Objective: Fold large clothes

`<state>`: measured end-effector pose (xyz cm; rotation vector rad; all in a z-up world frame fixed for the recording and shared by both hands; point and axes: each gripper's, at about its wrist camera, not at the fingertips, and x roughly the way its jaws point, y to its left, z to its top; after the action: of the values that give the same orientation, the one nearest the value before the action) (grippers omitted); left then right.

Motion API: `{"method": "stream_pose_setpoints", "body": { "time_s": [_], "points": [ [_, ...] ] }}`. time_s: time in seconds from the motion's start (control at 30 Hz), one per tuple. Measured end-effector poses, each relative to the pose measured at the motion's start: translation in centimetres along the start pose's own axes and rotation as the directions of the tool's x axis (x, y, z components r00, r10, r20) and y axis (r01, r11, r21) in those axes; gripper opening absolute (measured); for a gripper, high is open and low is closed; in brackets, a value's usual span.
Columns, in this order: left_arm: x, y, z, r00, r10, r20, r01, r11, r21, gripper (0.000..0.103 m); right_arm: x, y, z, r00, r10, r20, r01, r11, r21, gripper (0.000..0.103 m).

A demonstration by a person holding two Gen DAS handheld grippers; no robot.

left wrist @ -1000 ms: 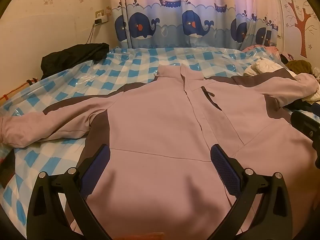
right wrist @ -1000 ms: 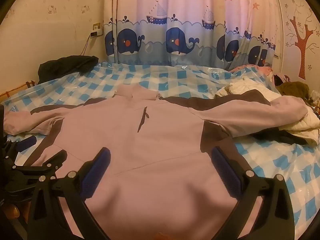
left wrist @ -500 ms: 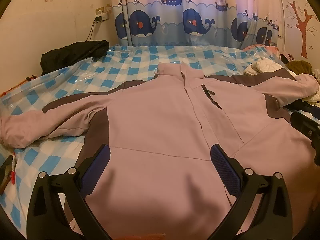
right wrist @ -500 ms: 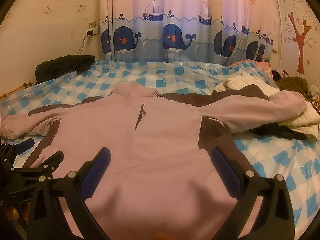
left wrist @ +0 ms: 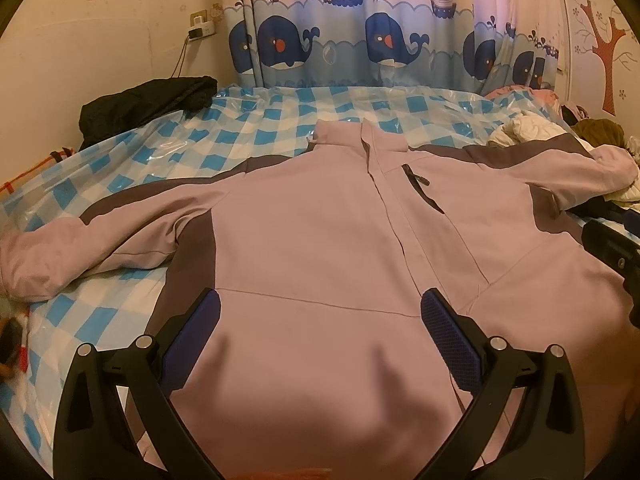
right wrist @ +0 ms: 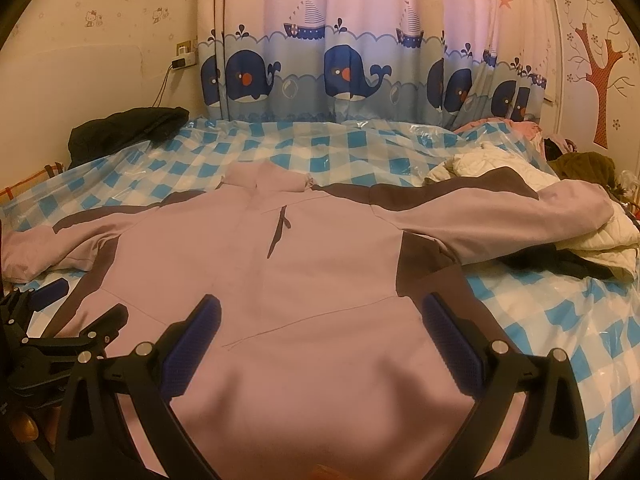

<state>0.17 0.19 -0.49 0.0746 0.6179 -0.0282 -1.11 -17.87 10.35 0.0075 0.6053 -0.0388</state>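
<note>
Fingers first: on both grippers they're spread wide with nothing between them. Our left gripper (left wrist: 320, 320) hangs over the lower front of the jacket (left wrist: 320, 240), and its 2 blue pads (left wrist: 452, 340) sit apart with only fabric showing below them. Our right gripper (right wrist: 320, 322) is the same deal, wide apart and empty, over the hem area a bit further toward the jacket's right-hand side in the view. We can't tell whether either one touches the cloth.

The jacket (right wrist: 320, 260) is the big pale purple one with dark brown panels along the shoulders and sides. It lies flat and face up on the bed (left wrist: 280, 128), closed down the front, collar pointing toward the curtain (left wrist: 360, 40) with the whales and sailboats. Both sleeves are stretched straight out. In the right wrist view the right-hand sleeve (right wrist: 500, 216) runs onto a white quilted piece (right wrist: 592, 240) in a pile of clothes. The other sleeve (left wrist: 80, 248) reaches toward the bed's left edge.

The bed has a blue and white checked cover with a glossy plastic look. A black garment (left wrist: 144, 108) is bunched up in the far left corner by the wall. From the right wrist camera we also see the left gripper (right wrist: 68, 312) down in the left corner.
</note>
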Motion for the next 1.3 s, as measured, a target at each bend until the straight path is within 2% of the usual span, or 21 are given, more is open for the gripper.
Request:
{"method": "stream_pose_setpoints", "body": {
  "time_s": [0.3,0.63,1.07,1.2,1.3],
  "points": [
    [-0.1,-0.2,-0.2,1.000,0.000,-0.001,0.000,1.000,0.002,0.097,0.6,-0.3,-0.1,1.000,0.007,-0.028,-0.007,1.000,0.020,0.097],
    [0.4,-0.3,-0.5,1.000,-0.009,-0.016,0.009,1.000,-0.003,0.097,-0.1,-0.8,0.5,1.000,0.019,-0.019,-0.019,1.000,0.020,0.097],
    [0.7,-0.2,-0.5,1.000,-0.016,-0.027,0.016,1.000,-0.005,0.097,-1.2,-1.3,1.4,1.000,-0.005,0.006,0.005,1.000,0.007,0.097],
    [0.7,-0.2,-0.4,1.000,-0.016,-0.025,0.016,1.000,-0.004,0.097,-1.7,-1.3,1.7,0.997,-0.062,0.042,0.063,0.998,-0.010,0.097],
    [0.9,-0.3,-0.4,0.999,-0.020,-0.029,0.020,1.000,-0.004,0.097,-2.0,-1.1,1.9,0.998,-0.052,0.043,0.053,0.998,-0.027,0.097]
  ]
}}
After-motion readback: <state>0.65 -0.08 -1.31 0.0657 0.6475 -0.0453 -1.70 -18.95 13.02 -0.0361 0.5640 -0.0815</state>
